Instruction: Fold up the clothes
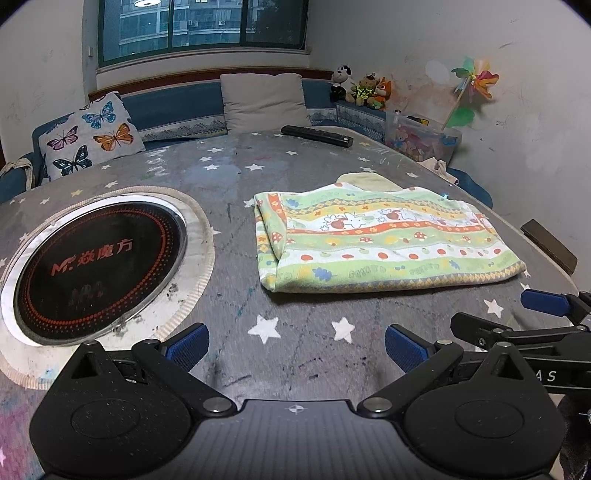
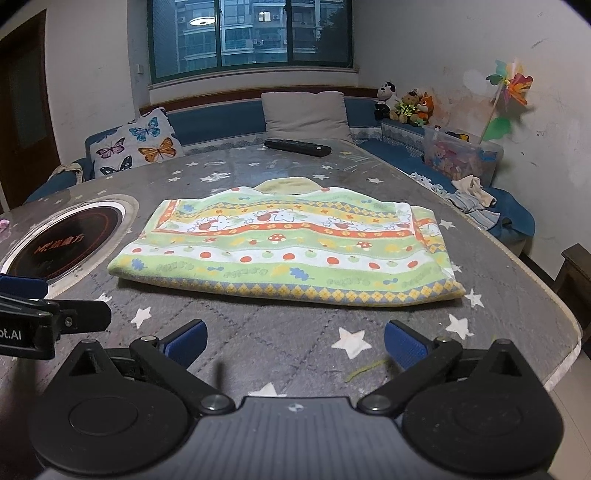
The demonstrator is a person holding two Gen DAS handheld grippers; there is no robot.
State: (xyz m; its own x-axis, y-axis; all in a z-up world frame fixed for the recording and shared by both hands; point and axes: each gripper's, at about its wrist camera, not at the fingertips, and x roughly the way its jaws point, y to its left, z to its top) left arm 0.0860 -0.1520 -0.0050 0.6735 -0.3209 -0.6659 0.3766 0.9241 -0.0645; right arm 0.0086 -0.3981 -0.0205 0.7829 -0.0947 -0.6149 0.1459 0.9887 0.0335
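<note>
1. Cloth (image 2: pixel 284 247) lies folded flat on the table (image 2: pixel 258 332), ahead of the right claw (image 2: pixel 295 343) and ahead and to the right of the left claw (image 1: pixel 297 345); a pale green flap pokes out past its far edge.
2. Both claws hover low over the near part of the table, each with its blue pads spread wide apart and nothing between them.
3. A bare strip of star-printed cover separates each claw from the cloth's near edge, so neither touches it.
4. The cloth's folded edge faces the left claw's side; its layered corners sit toward the right, near the table's curved rim.
5. The two claws are close side by side: the right claw (image 1: pixel 535 317) juts in at the right edge of the left view, and the left claw (image 2: pixel 33 306) shows at the left edge of the right view.
6. The left view shows a round cooktop (image 1: pixel 99 269) set into the table, ahead and left of that claw, well apart from the cloth.
7. The right view shows a heap of other clothes (image 2: pixel 476 199) on the bench beyond the table's right rim, and a thin yellow-green thread (image 2: pixel 369 369) on the cover just ahead of the right pad.
8. A remote (image 2: pixel 297 147) lies at the far side of the table.
9. Behind it stand a blue bench with a butterfly pillow (image 1: pixel 92 136), a grey pillow (image 1: pixel 264 101), plush toys (image 1: pixel 364 88), a toy bin (image 1: pixel 421 142) with a pinwheel (image 1: pixel 474 79), and a dark window (image 1: pixel 203 26).
</note>
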